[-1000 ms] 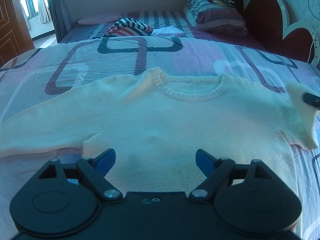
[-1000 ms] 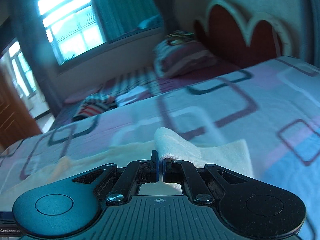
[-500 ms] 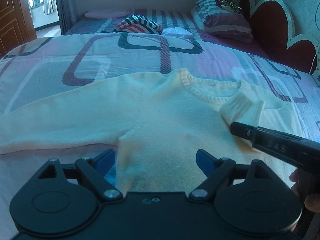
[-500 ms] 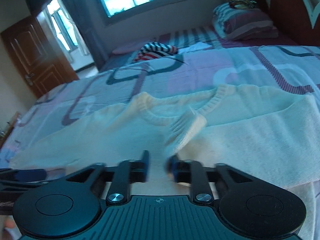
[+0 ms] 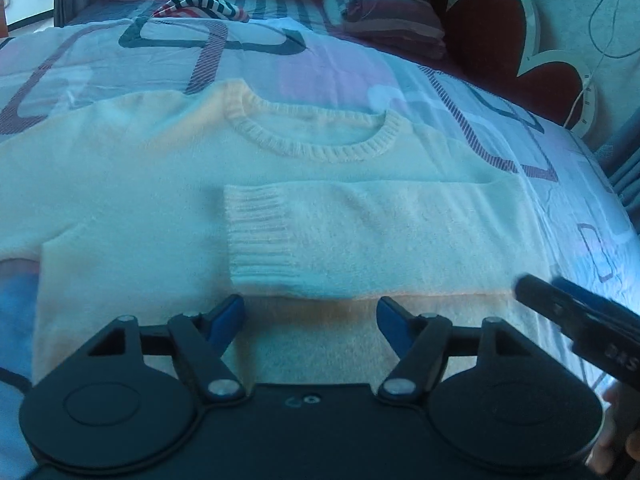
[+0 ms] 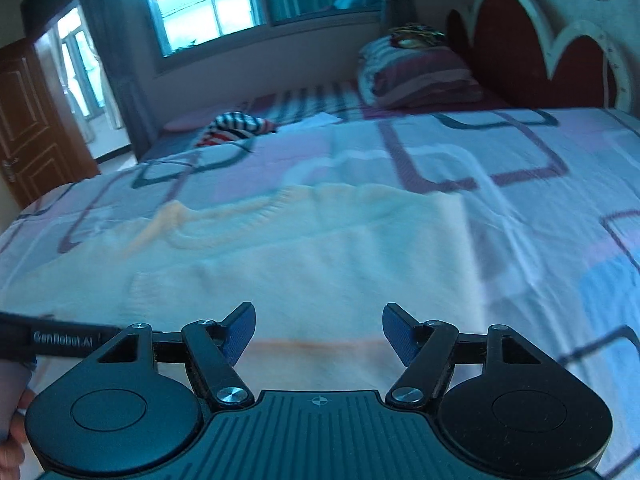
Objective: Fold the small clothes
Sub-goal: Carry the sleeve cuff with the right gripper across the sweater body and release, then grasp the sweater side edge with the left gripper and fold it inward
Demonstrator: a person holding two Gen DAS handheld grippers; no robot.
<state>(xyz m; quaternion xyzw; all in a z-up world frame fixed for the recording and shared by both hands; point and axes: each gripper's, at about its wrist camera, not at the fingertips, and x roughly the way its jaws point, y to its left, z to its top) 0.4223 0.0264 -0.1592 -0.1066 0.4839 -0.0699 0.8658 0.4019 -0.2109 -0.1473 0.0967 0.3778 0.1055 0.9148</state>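
Looking down my left gripper (image 5: pixel 310 316), I see the cream sweater (image 5: pixel 132 184) lying flat and face up on the bed (image 5: pixel 328 68), its neckline (image 5: pixel 312 136) toward the far side. 1 sleeve (image 5: pixel 360 236) is folded across the chest, the ribbed cuff (image 5: pixel 260 236) near the middle. My left jaws are part-open and closing, with nothing between them but the knit below; the pads press on nothing. My right gripper (image 5: pixel 576 320) pokes in at the lower right, beside the sweater's edge.

Seen from my right gripper (image 6: pixel 319 334), the picture is blurred. The same sweater (image 6: pixel 280 276) spreads across the patterned bedding, its right edge running just ahead of me. These jaws are part-open and opening, empty, over the lower body of the garment. My left gripper (image 6: pixel 60 338) shows at the far left, a hand (image 6: pixel 12 412) behind it. A striped garment (image 6: pixel 236 128) and a folded pile (image 6: pixel 420 72) lie well apart, near the headboard (image 6: pixel 532 52).

My judgement: the knit is soft, light and limp, fuzzy enough not to slip, but it will sag and stretch if lifted by 1 point. The ribbed parts are the firmest places to pinch. The other sleeve (image 5: pixel 24 140) reaches past the left edge of my left view; I would take it by its cuff.
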